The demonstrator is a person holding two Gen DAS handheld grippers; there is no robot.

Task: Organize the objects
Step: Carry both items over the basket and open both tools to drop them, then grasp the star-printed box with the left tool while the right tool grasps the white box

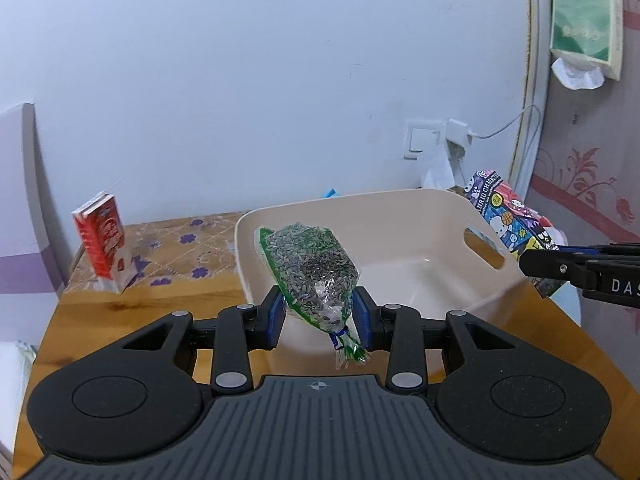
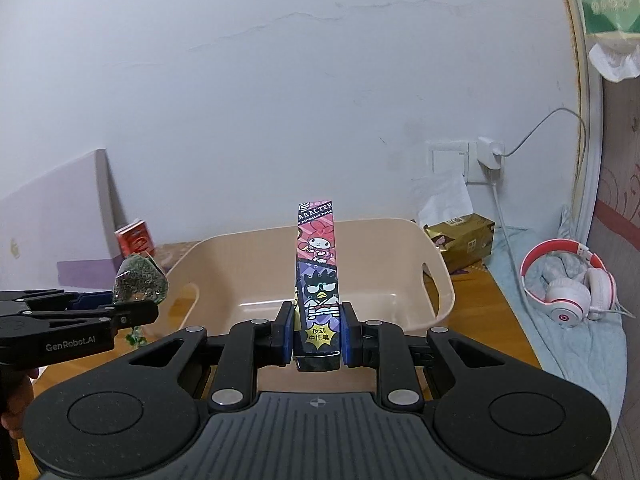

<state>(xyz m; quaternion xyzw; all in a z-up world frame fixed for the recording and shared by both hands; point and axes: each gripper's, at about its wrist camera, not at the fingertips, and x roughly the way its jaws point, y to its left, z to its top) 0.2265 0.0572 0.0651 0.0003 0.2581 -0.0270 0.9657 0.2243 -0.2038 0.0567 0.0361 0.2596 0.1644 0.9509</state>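
Your left gripper (image 1: 320, 316) is clamped on a clear bag of seeds (image 1: 310, 272), its blue pads (image 1: 276, 320) pressing both sides, tied end hanging toward you. Your right gripper (image 2: 316, 332) squeezes the lower end of a cartoon-printed pen box (image 2: 318, 276), which stands nearly upright. Both items hover at the near rim of the beige basin (image 2: 440, 280) on the wooden table (image 1: 132, 316). Farther back, 1 red carton (image 1: 100, 248) stands at the left, well apart from the basin, and a gold box (image 2: 464, 244) sits by the wall.
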